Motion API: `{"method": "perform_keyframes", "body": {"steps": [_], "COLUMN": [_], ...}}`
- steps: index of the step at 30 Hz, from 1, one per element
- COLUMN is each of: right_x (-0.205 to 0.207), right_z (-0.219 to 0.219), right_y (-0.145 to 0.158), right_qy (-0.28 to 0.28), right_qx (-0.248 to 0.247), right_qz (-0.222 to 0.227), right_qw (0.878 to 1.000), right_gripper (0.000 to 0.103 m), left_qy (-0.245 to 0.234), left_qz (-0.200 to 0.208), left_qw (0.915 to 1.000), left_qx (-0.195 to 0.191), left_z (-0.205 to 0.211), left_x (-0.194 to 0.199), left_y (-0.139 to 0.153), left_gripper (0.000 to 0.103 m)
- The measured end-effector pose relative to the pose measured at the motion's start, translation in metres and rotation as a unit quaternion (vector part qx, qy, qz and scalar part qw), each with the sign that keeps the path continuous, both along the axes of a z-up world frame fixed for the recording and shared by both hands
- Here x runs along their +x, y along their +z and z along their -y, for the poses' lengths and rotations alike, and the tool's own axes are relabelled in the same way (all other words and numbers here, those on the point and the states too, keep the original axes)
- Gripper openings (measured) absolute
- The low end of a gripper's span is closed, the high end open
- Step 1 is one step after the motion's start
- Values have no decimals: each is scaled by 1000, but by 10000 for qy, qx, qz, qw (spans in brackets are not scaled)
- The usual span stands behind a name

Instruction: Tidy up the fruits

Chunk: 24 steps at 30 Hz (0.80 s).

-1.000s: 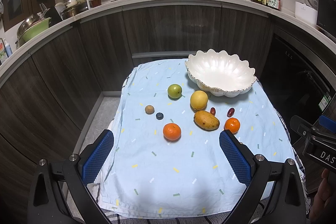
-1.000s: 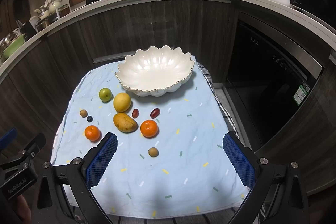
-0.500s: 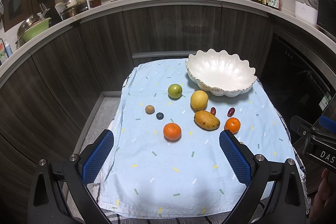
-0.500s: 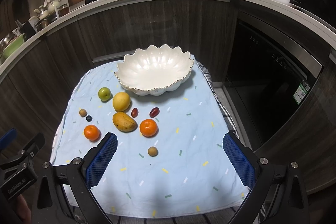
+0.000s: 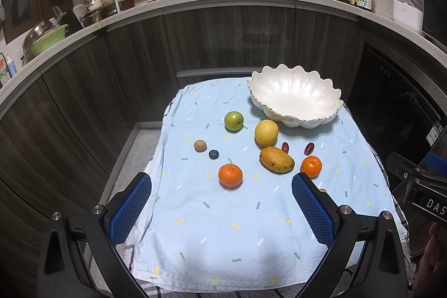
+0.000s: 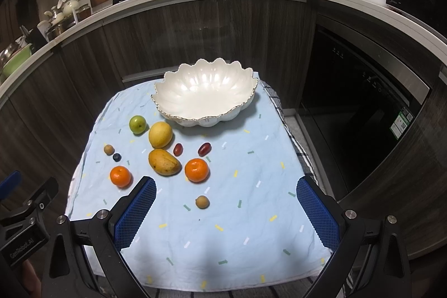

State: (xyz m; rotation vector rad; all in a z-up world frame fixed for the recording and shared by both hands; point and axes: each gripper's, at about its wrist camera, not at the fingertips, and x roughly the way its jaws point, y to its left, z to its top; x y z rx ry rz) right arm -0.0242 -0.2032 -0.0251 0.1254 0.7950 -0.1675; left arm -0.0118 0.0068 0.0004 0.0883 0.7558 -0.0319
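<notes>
White scalloped bowl (image 6: 205, 99) is set at 12 o'clock on the blue cloth (image 6: 237, 214) and is seen empty; no fruit is yet placed. At 9 to 10 o'clock are found, by size: mango (image 6: 164, 162), lemon (image 6: 160, 135), two oranges (image 6: 197, 170) (image 6: 120, 176), green fruit (image 6: 138, 124), two red grapes (image 6: 204, 149), two small brown fruits (image 6: 202, 202), blueberry (image 6: 117, 157). Left gripper (image 5: 220, 205) and right gripper (image 6: 226, 210) are held spread at 6 o'clock, grasping nothing. All sorting is judged outstanding.
</notes>
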Motion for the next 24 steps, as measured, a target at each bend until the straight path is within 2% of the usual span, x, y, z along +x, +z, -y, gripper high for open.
{"method": "perform_keyframes", "body": {"steps": [13,24], "right_x": [11,29], "right_z": [0,-1], "right_y": [-3,-20], "right_qy": [44,118], "right_qx": [-43,-80], "right_qz": [-20,-171], "right_qw": [10000,9998], "right_gripper": [102,101], "left_qy": [-25,-126], "left_qz": [-33,-175], "left_qw": [10000,9997], "left_qx": [66,137], "left_z": [2,10], "left_x": [13,30], "left_y": [-7,-25], "left_gripper": [99,99]}}
